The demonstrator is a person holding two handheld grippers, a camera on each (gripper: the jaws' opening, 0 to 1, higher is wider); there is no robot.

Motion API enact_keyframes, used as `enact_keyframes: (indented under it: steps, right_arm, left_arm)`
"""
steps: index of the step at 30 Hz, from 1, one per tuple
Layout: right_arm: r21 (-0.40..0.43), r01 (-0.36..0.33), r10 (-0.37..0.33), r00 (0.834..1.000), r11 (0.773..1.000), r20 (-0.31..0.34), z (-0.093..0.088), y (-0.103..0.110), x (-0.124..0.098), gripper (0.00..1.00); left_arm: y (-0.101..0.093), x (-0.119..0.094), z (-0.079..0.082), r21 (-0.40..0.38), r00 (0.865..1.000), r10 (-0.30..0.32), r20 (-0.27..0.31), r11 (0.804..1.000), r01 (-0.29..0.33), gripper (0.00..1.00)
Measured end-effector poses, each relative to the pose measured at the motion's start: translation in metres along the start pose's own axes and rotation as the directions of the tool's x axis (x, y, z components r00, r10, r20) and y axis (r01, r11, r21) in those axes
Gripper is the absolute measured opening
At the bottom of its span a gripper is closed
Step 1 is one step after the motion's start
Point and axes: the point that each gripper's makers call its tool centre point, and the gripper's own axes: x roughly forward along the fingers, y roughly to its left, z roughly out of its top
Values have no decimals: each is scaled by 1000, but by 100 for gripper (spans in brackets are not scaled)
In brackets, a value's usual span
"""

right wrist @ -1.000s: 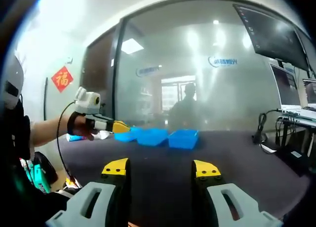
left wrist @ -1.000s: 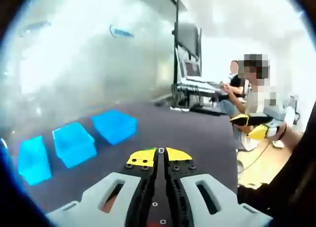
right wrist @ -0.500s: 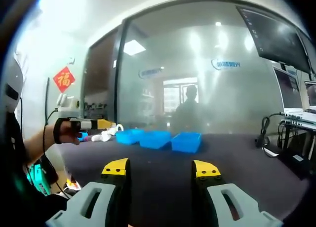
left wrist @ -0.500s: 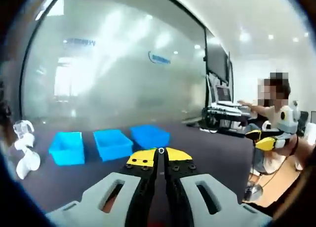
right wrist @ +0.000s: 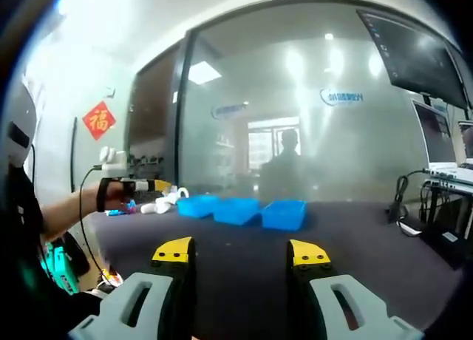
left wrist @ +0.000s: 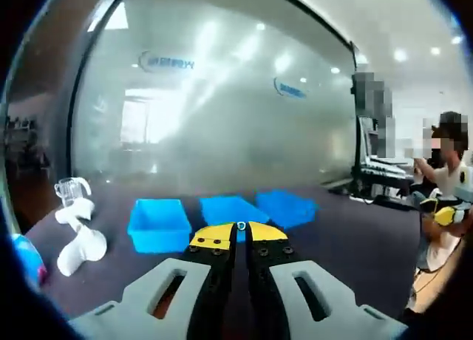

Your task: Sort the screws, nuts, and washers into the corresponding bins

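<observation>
Three blue bins stand in a row on the dark table: left bin (left wrist: 158,223), middle bin (left wrist: 229,207), right bin (left wrist: 287,205). My left gripper (left wrist: 241,233) points at them from the near side, its yellow-tipped jaws shut on a tiny metal ring (left wrist: 241,225); I cannot tell whether it is a washer or a nut. In the right gripper view the bins (right wrist: 238,209) sit far ahead. My right gripper (right wrist: 242,251) is open with nothing between its jaws. The left gripper (right wrist: 159,185) shows there at the left, held level beside the bins.
White plastic pieces (left wrist: 77,240) and a blue object (left wrist: 26,255) lie at the table's left end. A frosted glass wall (left wrist: 222,118) stands behind the bins. A seated person (left wrist: 443,199) is at the right. Monitors (right wrist: 414,52) and cables (right wrist: 399,196) stand at the table's right.
The left gripper has swung round, so the bins now lie straight ahead of it. In the right gripper view it has drawn away to the left. The right gripper has stayed still.
</observation>
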Motion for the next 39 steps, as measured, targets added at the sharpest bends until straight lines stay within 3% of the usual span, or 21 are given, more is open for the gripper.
enact_keyframes:
  steps: [5, 17, 18, 19, 23, 25, 27, 31, 36, 39]
  right_arm:
    - [4, 5, -5, 1000, 1000, -1, 0, -2, -1, 45]
    - [8, 15, -15, 1000, 1000, -7, -2, -3, -4, 45]
    - [7, 17, -17, 1000, 1000, -6, -2, -3, -4, 45]
    - [7, 19, -19, 1000, 1000, -6, -2, -4, -4, 45]
    - [8, 23, -23, 1000, 1000, -16, -5, -5, -5, 45]
    - [9, 22, -21, 1000, 1000, -15, -5, -4, -5, 45]
    - [13, 23, -22, 1000, 1000, -12, -5, -4, -5, 45]
    - [14, 27, -27, 1000, 1000, -12, -5, -6, -5, 45]
    - [20, 33, -33, 999, 999, -12, -6, -9, -5, 44]
    - [20, 26, -26, 1000, 999, -12, -6, -7, -4, 44]
  left_arm:
    - [39, 33, 22, 19, 997, 80, 12, 997, -80, 3]
    - [76, 104, 24, 106, 989, 143, -28, 984, -140, 3]
    - [80, 110, 25, 95, 988, 149, -30, 985, -146, 3]
    - [85, 118, 26, 32, 986, 158, -54, 987, -156, 3]
    - [78, 129, 38, 84, 984, 172, -54, 982, -167, 3]
    - [78, 134, 40, 55, 984, 168, -58, 985, -165, 3]
    - [71, 132, 37, -19, 983, 173, -69, 984, -175, 3]
    - [77, 134, 24, 58, 973, 204, -108, 978, -198, 3]
    - [83, 133, 8, 58, 967, 210, -142, 977, -204, 3]
    - [88, 133, 8, 58, 964, 216, -154, 976, -210, 4]
